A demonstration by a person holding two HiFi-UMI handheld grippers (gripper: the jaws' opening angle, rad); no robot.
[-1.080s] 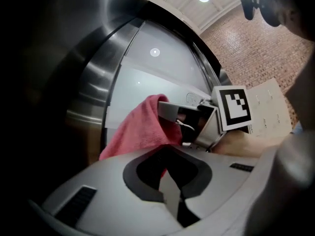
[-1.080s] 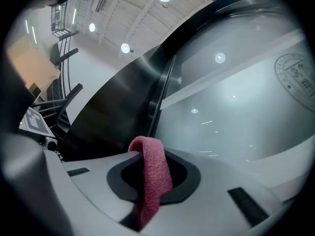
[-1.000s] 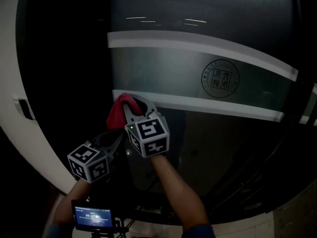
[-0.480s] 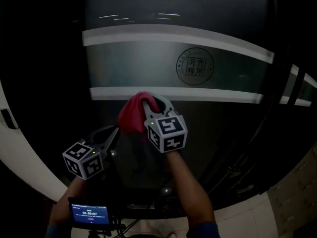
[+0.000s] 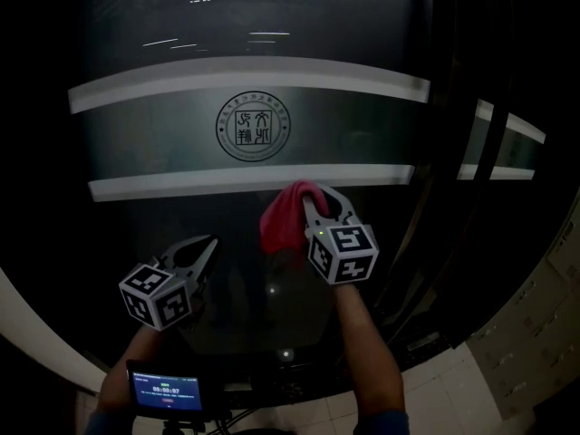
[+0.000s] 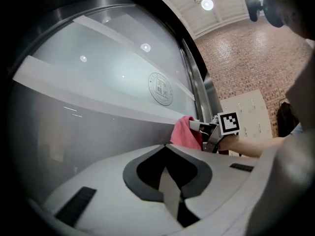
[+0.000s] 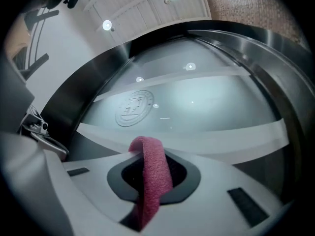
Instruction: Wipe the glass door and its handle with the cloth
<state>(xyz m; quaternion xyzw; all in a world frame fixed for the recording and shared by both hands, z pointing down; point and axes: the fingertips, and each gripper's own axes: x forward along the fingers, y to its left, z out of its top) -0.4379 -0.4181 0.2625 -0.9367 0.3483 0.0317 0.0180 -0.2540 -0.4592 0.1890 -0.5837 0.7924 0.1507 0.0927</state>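
Note:
The glass door [image 5: 181,143] carries two white stripes and a round seal [image 5: 252,127]. My right gripper [image 5: 314,196] is shut on a pink-red cloth [image 5: 281,221], which presses on the glass just under the lower stripe [image 5: 181,185], below and right of the seal. In the right gripper view the cloth [image 7: 153,173] loops out between the jaws of the right gripper [image 7: 146,150]. My left gripper [image 5: 208,243] hangs lower left, shut with nothing in it. From the left gripper view [image 6: 166,147], the cloth [image 6: 185,132] shows against the glass. No handle can be made out.
A dark metal door frame [image 5: 449,143] runs down the right of the pane, with tiled floor [image 5: 512,361] beyond it. A small lit screen [image 5: 165,392] sits by my left forearm. Lockers [image 6: 246,113] and a brick wall [image 6: 246,58] stand behind.
The right gripper has slid the cloth rightwards along the lower stripe, from left of the seal to below and right of it. The left gripper stayed low and shut.

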